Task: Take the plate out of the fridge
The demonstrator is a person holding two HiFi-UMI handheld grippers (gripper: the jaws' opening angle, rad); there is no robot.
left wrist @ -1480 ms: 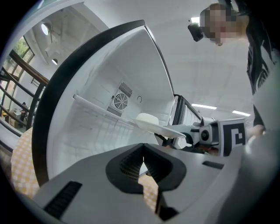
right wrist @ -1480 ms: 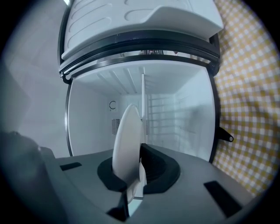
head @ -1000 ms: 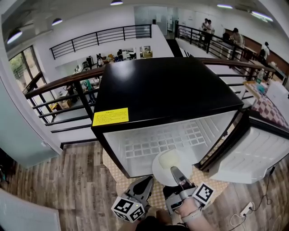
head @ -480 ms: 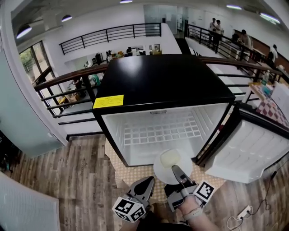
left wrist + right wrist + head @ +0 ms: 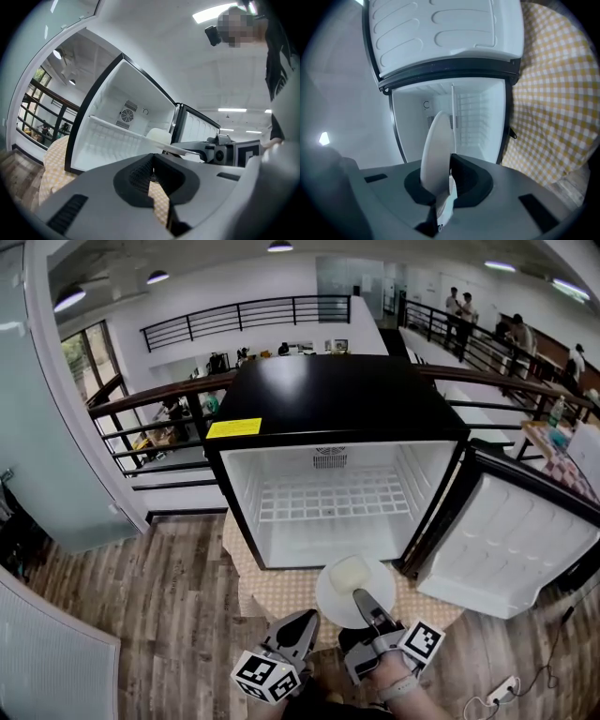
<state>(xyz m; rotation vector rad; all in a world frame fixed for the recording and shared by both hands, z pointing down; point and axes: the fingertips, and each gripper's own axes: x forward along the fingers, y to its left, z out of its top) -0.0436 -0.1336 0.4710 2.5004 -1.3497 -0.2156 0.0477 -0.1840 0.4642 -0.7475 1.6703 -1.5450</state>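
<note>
A black mini fridge (image 5: 337,399) stands with its door (image 5: 506,531) swung open to the right. Its white inside holds only a wire shelf (image 5: 328,498). My right gripper (image 5: 361,599) is shut on the near rim of a white plate (image 5: 342,601), held level in front of the fridge opening, over the checked cloth (image 5: 277,592). A pale block (image 5: 349,573) lies on the plate. The right gripper view shows the plate (image 5: 436,150) edge-on, clamped between the pads. My left gripper (image 5: 305,622) hangs beside it to the left, jaws together, nothing in them.
Wooden floor (image 5: 159,615) lies all around the cloth. A black railing (image 5: 159,404) runs behind the fridge and a glass partition (image 5: 56,446) stands at the left. A power strip (image 5: 502,695) and cable lie at the lower right. People stand far off at the back.
Both grippers and the plate have drawn back from the fridge. The plate, earlier at the fridge's front edge, now hangs over the checked cloth. More of the fridge's inside shows.
</note>
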